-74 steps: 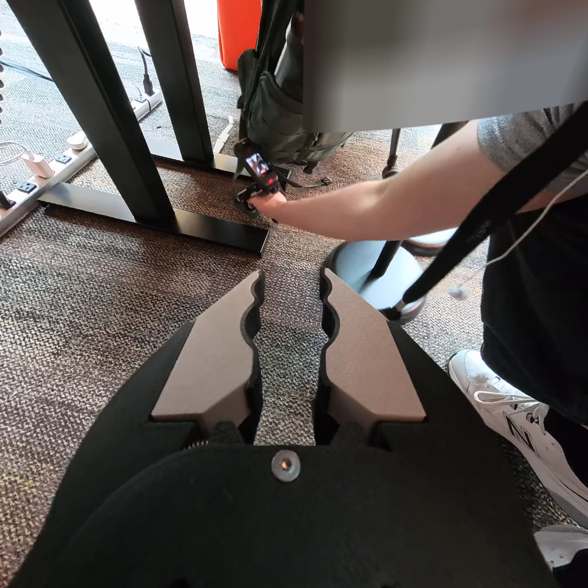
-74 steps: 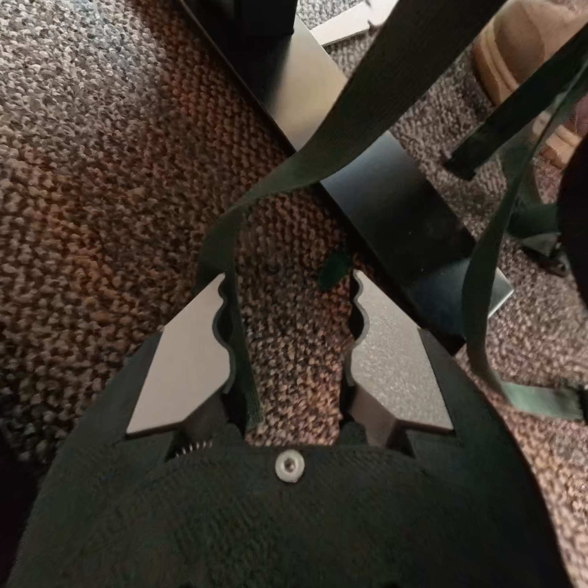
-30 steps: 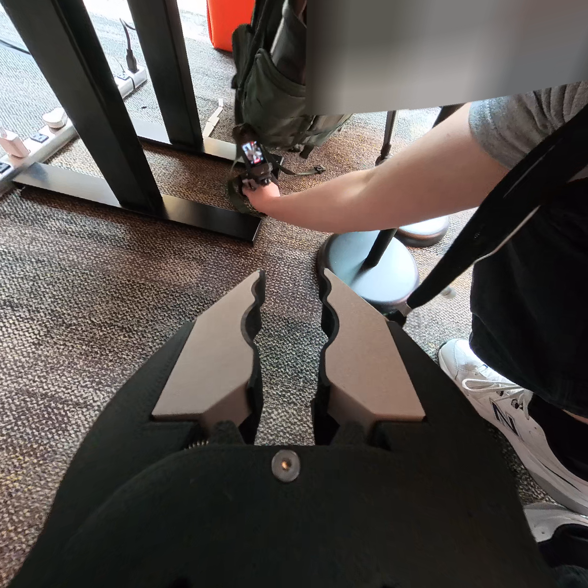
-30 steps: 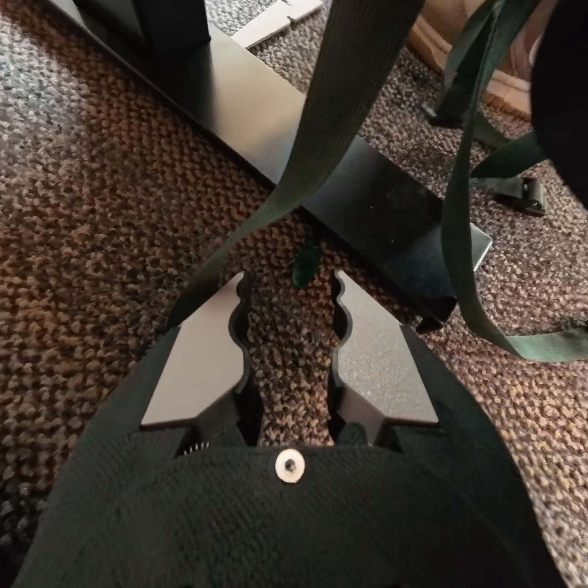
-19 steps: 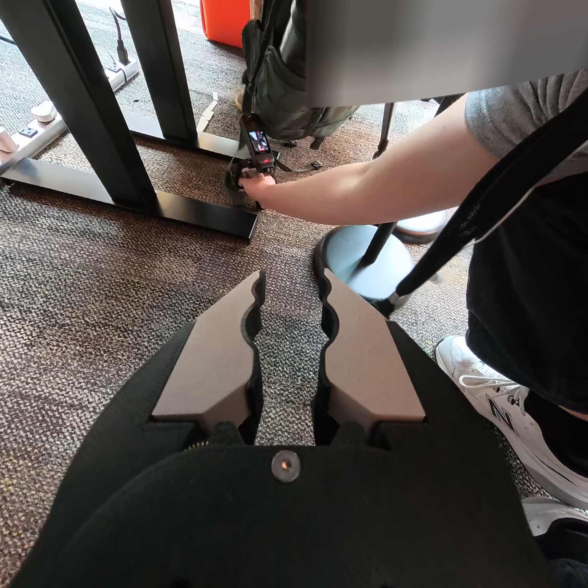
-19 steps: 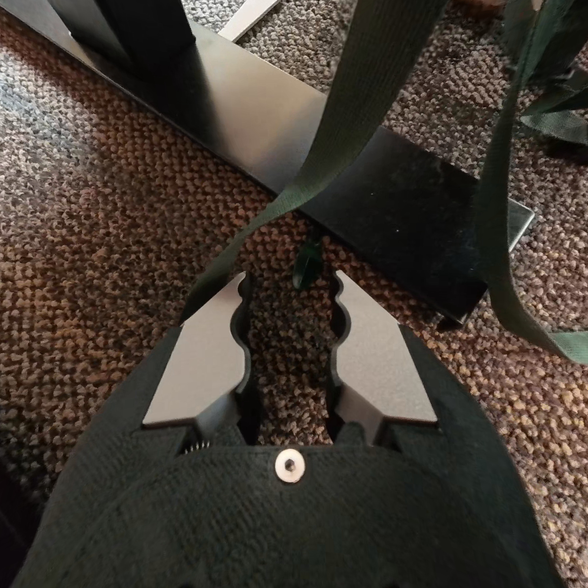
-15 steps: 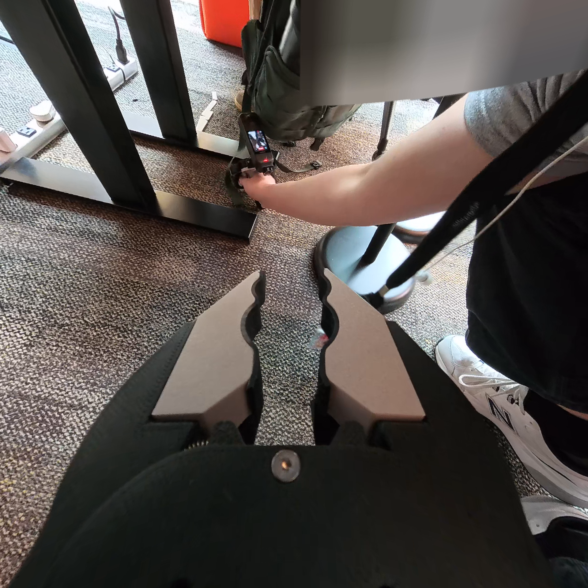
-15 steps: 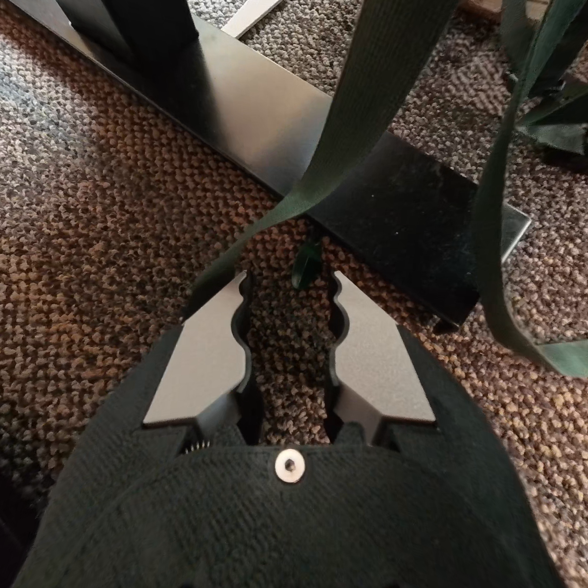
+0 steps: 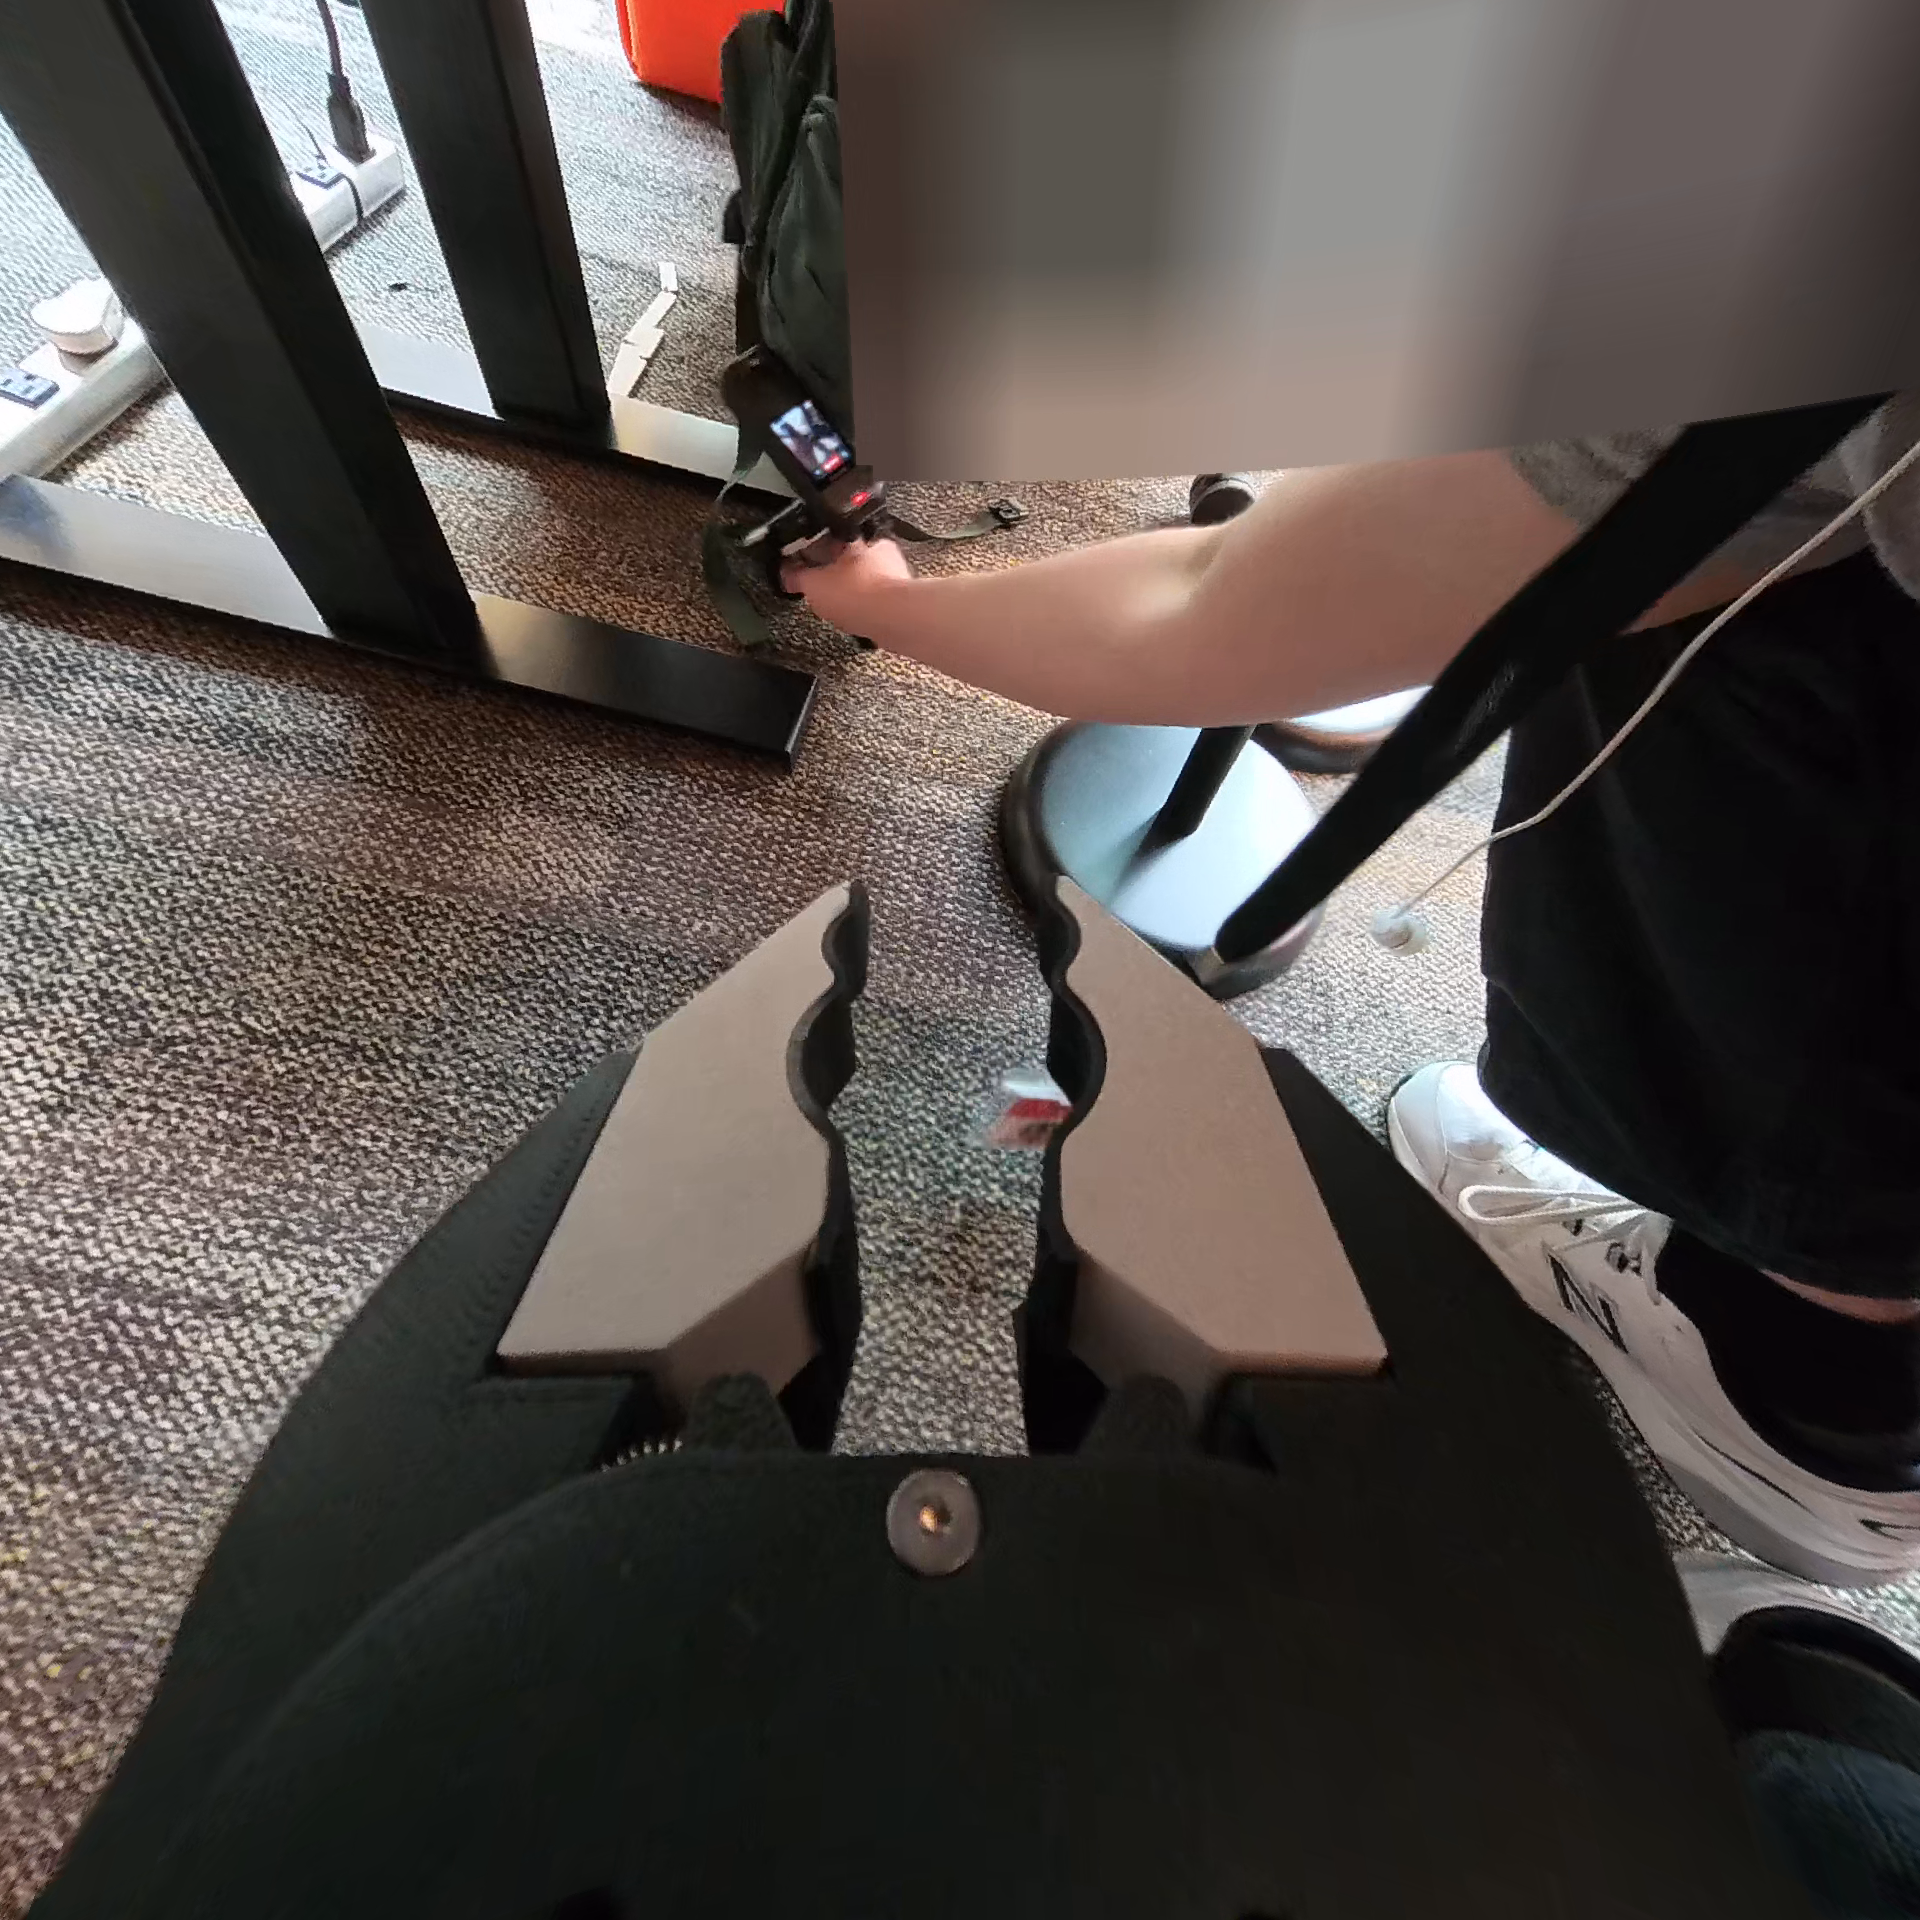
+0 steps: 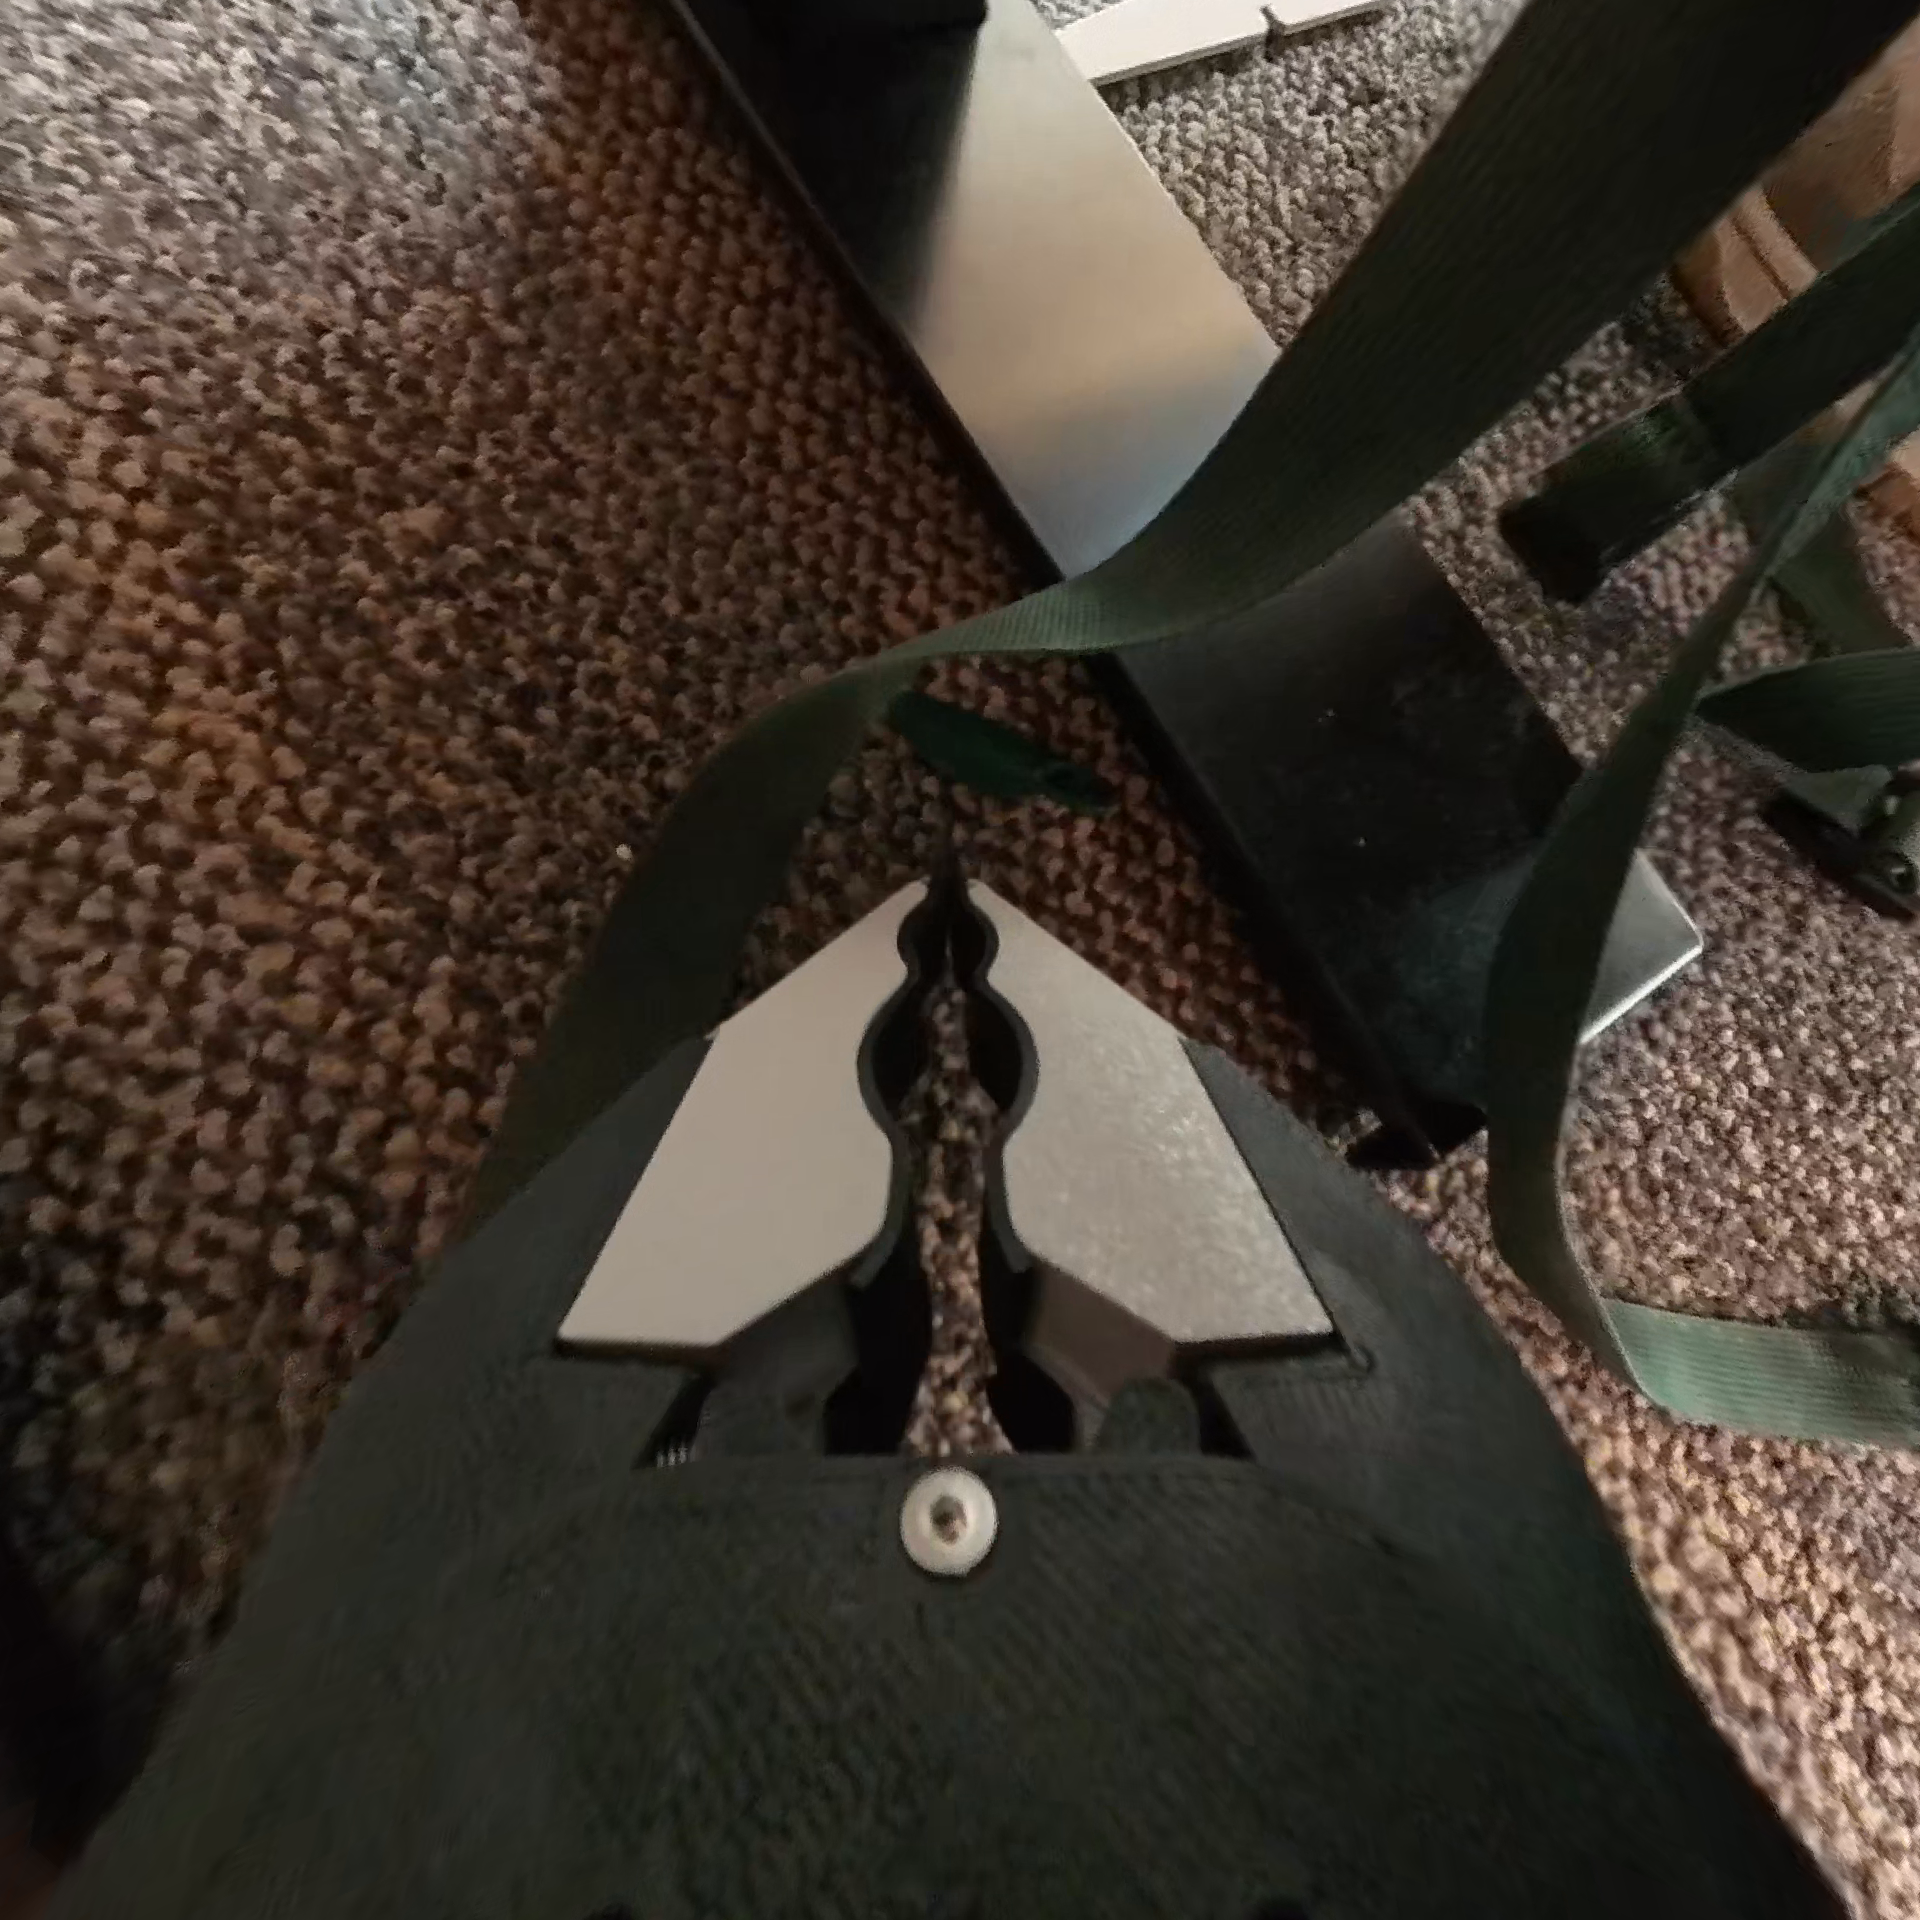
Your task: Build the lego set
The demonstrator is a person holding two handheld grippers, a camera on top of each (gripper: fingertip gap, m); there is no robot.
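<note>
Left hand-held gripper (image 9: 951,914) hangs open over the carpet (image 9: 312,935), empty. Right hand-held gripper (image 10: 951,883) is pinched shut at its tips; dark green lego piece (image 10: 997,769) lies just ahead, beside the desk foot (image 10: 1351,748).

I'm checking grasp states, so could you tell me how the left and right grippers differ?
The left gripper is open, high over the carpet; the right gripper is shut, low near a green piece. A strap crosses the right, not the left. Both point at carpet.
</note>
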